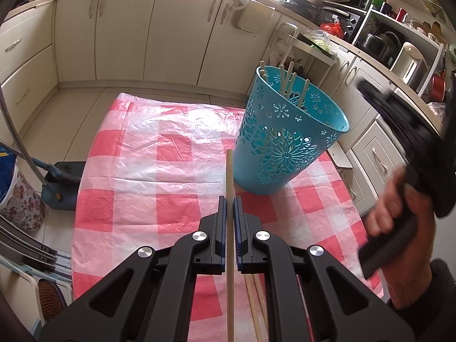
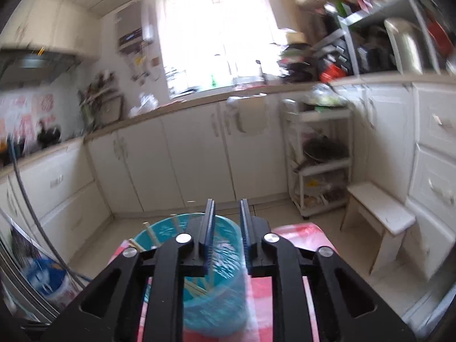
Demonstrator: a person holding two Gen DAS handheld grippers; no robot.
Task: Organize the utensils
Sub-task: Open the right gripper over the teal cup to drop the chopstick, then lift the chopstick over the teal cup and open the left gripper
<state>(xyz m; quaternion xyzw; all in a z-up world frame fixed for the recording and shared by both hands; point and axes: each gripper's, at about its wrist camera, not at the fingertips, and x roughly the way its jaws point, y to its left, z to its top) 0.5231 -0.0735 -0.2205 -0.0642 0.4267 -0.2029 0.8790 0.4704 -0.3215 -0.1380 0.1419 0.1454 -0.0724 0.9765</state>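
One chopstick (image 1: 229, 188) clamped in my left fingers (image 1: 230, 199) should tip upright toward the basket (image 1: 287, 134) at one o'clock (right fingers (image 2: 226, 208) released).

The left tool (image 1: 230, 199) clamps a wooden chopstick (image 1: 229, 176) just beside the teal basket (image 1: 285, 142) holding more chopsticks (image 1: 287, 81).

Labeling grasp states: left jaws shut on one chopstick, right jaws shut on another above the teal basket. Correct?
Not quite. The left gripper is shut on a chopstick, but the right gripper holds nothing: the right wrist view shows its jaws apart with an empty gap, above the teal basket. The rest stands.
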